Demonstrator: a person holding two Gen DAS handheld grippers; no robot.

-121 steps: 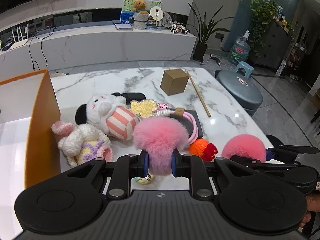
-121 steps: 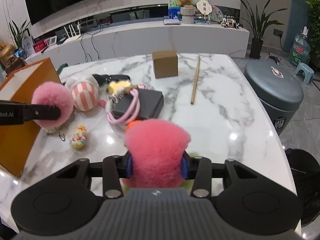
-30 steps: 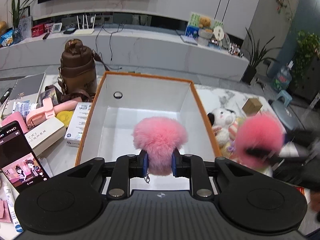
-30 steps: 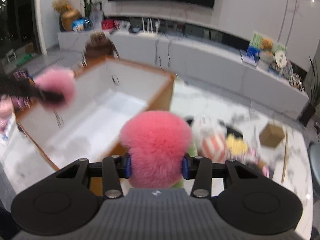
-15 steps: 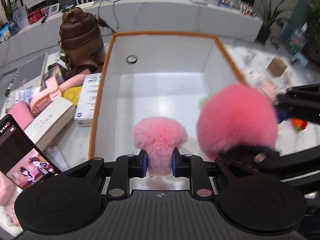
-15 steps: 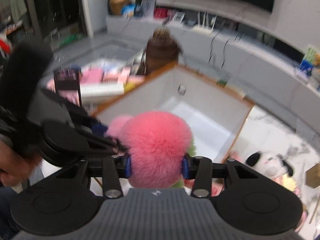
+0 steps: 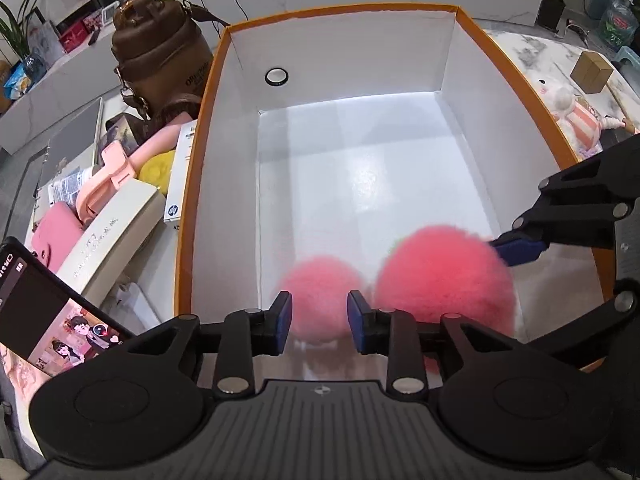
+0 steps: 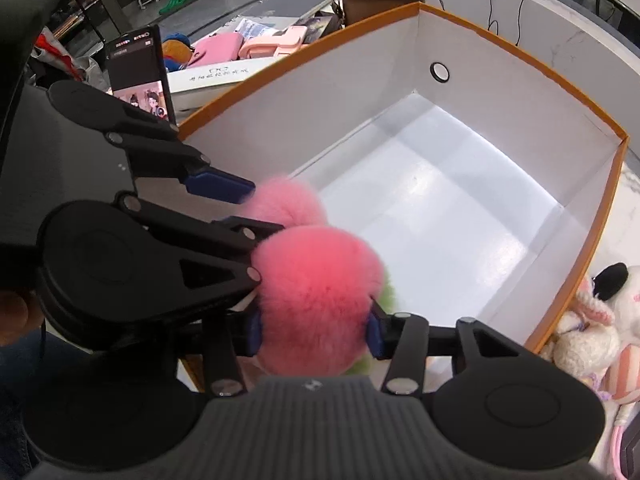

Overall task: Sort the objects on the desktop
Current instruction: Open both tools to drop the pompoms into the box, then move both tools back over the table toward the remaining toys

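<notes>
An orange-rimmed box (image 7: 208, 92) with a white inside fills both views. My left gripper (image 7: 319, 317) is open over its near end; a pale pink pompom (image 7: 320, 300) lies between and below the spread fingers, free of the pads. My right gripper (image 8: 314, 328) holds a larger, brighter pink pompom (image 8: 316, 296) with a green tuft; its pads press the fur on both sides. In the left wrist view that pompom (image 7: 444, 280) sits right of the pale one, inside the box. In the right wrist view the pale pompom (image 8: 284, 200) peeks out behind.
Left of the box are a brown bag (image 7: 160, 52), pink cases (image 7: 56, 236), a white carton (image 7: 116, 232) and a phone (image 7: 48, 312) showing a video. Right of the box lie plush toys (image 8: 592, 320) and a small cardboard cube (image 7: 592, 72) on the marble table.
Both grippers went from the plush pile to the box. In the last half second my left gripper opened and let go of the pale pompom; the right one came lower.
</notes>
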